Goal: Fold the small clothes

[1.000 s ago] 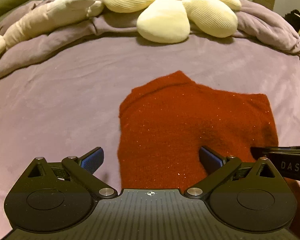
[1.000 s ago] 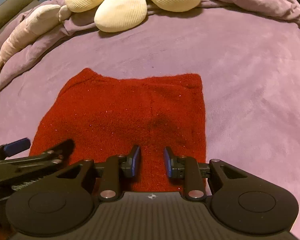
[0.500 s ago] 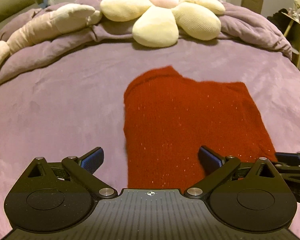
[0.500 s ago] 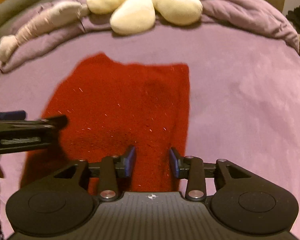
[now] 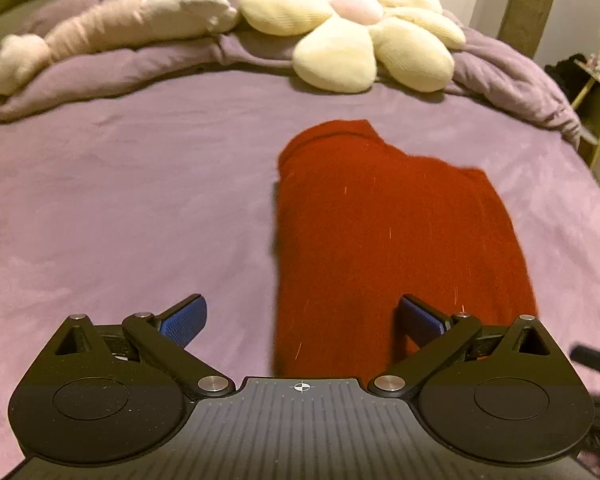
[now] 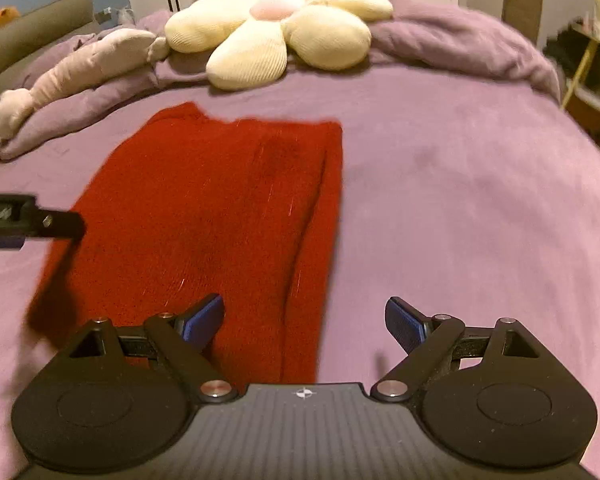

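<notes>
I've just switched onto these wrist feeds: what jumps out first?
A folded red knit garment lies flat in the middle of the purple bed cover. At the head of the bed rests a big cream flower-shaped cushion. Both grippers, left gripper and right gripper, are open at the garment's near edge, holding nothing.

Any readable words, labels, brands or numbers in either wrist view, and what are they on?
None can be read.
The left gripper and right gripper bodies carry only a small crosshair mark, no letters.
The red garment shows no tag or print.
</notes>
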The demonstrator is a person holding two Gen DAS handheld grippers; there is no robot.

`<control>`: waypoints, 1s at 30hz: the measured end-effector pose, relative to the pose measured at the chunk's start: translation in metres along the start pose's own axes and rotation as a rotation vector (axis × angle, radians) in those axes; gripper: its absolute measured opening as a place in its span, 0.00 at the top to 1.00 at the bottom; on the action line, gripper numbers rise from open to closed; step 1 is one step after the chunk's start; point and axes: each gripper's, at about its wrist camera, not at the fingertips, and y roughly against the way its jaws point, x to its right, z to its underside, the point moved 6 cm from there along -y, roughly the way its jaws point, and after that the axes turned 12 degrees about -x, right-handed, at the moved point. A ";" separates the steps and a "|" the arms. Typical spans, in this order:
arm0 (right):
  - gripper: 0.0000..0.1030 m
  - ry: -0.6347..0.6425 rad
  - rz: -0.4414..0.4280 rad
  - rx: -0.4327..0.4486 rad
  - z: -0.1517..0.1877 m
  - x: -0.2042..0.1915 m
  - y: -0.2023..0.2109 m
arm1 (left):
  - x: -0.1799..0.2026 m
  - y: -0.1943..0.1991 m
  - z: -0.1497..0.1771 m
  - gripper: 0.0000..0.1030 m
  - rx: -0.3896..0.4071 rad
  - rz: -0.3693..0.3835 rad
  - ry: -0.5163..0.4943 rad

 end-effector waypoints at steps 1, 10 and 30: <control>0.14 -0.003 -0.013 -0.032 0.013 -0.002 0.005 | -0.001 0.006 0.009 0.00 0.007 -0.011 0.002; 0.04 0.010 -0.039 -0.194 0.100 -0.015 0.031 | -0.012 0.037 0.079 0.00 -0.053 -0.056 0.063; 0.04 0.000 0.053 -0.170 0.054 -0.061 0.053 | 0.003 0.058 0.077 0.00 -0.047 -0.138 -0.071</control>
